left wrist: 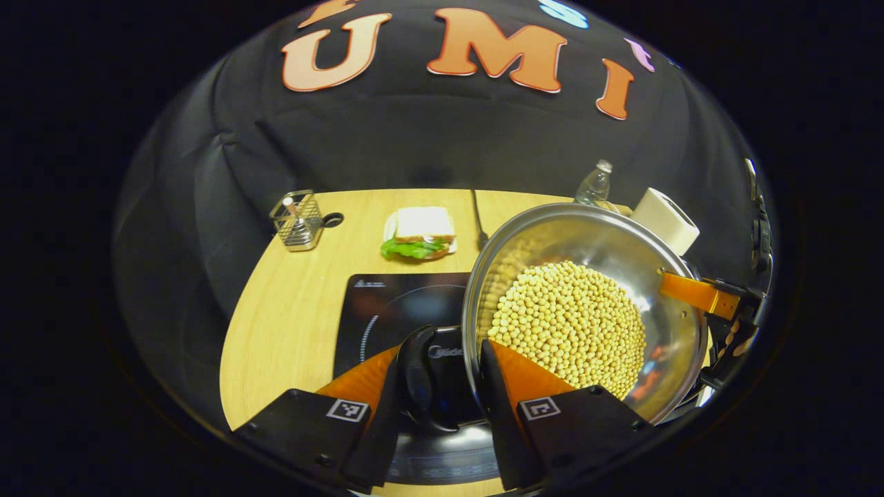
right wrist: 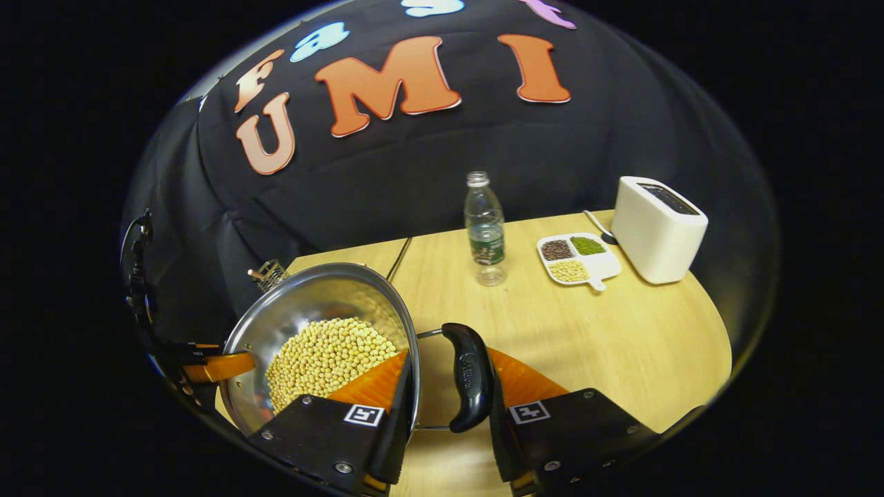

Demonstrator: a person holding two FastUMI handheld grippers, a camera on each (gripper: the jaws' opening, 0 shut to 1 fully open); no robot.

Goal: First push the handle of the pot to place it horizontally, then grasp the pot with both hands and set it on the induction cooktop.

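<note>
Both tools, left (left wrist: 442, 383) and right (right wrist: 449, 390), clamp the black side handles (right wrist: 469, 376) of the bean-filled round steel pot (left wrist: 580, 304); tilting could spill beans short of the black glass induction cooktop (left wrist: 394, 310).

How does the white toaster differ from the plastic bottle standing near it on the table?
The toaster is an opaque white box, broad and squat; the plastic bottle is clear, slim and taller than it is wide. The toaster has dark slots on top and a cord trailing behind it, while the bottle has a narrow neck, a label band around its middle and looks nearly empty. Both stand upright on the wooden table, with a divided dish of beans between them.
</note>
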